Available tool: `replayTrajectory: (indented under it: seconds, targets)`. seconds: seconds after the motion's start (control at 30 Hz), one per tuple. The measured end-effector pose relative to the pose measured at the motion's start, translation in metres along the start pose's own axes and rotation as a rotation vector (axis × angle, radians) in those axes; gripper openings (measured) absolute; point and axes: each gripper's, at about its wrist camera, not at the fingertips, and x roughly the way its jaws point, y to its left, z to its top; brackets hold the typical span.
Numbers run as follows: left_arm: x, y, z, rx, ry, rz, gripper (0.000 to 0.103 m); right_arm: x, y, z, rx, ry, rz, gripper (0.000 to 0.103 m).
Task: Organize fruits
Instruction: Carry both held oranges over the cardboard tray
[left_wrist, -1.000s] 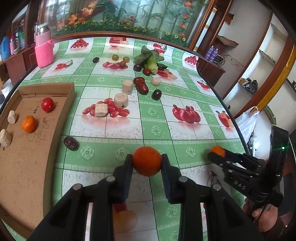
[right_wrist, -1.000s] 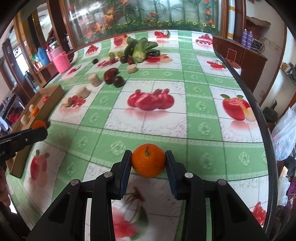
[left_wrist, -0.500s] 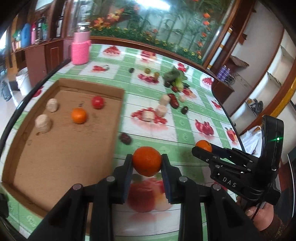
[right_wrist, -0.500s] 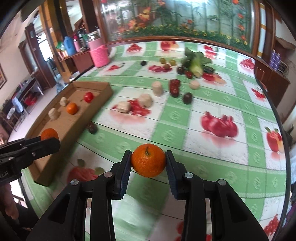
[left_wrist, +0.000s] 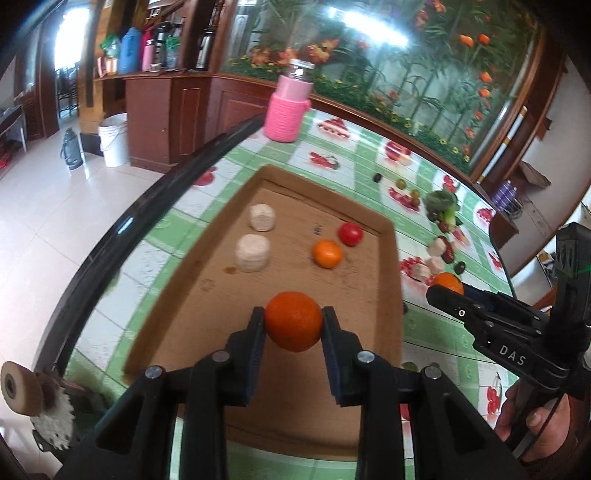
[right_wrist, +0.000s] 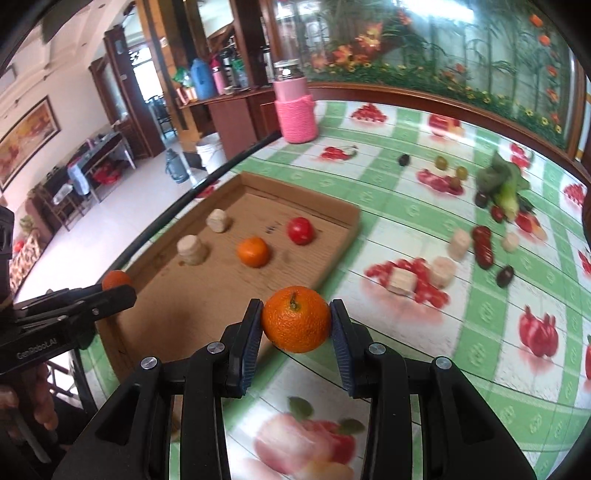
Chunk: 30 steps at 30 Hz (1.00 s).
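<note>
A: Blur first. From my remote seat the far fruit on the table (right_wrist: 406, 206) is smeared, so I can't name the small dark and green pieces around the leafy vegetable (right_wrist: 502, 184). My own tool bodies cover the near part of each view, and the person's hand (left_wrist: 535, 421) is cut off at the frame edge.

B: What are the tools doing?

A: I have the left tool (left_wrist: 293, 321) clamped on an orange (left_wrist: 293, 320), which hangs above the near part of the cardboard tray (left_wrist: 207, 258). I have the right tool (right_wrist: 296, 320) closed on a second orange (right_wrist: 296, 319), over the tablecloth just right of the tray's near right corner. Both sets of jaws stand only as wide as the fruit, pads pressing its sides.

B: Counts?

A: Inside the tray I count four things: two pale cylindrical blocks (left_wrist: 253, 253) on the left, one loose orange (left_wrist: 327, 254), and one red tomato-like fruit (left_wrist: 350, 233) just beyond it. That makes three oranges in all, two held and one lying. Right of the tray, about four more pale blocks (right_wrist: 402, 280) lie among the printed fruit pictures, near a dark red fruit (right_wrist: 483, 242).

B: And the room?

A: I see a green-and-white checked cloth with printed fruit, and a pink knit-covered jar (right_wrist: 295, 110) at the far edge. Beyond are wooden cabinets, flasks on a counter, a white bucket (left_wrist: 113, 138) on a pale tiled floor, and a painted glass panel of bamboo and flowers.
</note>
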Motion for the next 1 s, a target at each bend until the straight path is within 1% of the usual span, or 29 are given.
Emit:
replayTrajectory:
  seconds: [0.1, 0.23, 0.43, 0.67, 1.0]
  targets:
    - [0.005, 0.015, 0.002, -0.022, 0.007, 0.016, 0.032, 0.014, 0.019, 0.008, -0.039, 0.018, 0.017, 0.035]
    - [0.018, 0.030, 0.003, -0.041, 0.030, 0.037, 0.032, 0.034, 0.036, 0.011, -0.067, 0.047, 0.036, 0.035]
    - [0.039, 0.035, 0.007, -0.033, 0.067, 0.048, 0.032, 0.064, 0.053, 0.013, -0.101, 0.090, 0.039, 0.035]
    - [0.056, 0.041, 0.010, -0.029, 0.103, 0.051, 0.032, 0.090, 0.055, 0.015, -0.113, 0.131, 0.026, 0.035]
    - [0.070, 0.041, 0.011, -0.017, 0.135, 0.051, 0.032, 0.102, 0.061, 0.017, -0.144, 0.150, 0.023, 0.035]
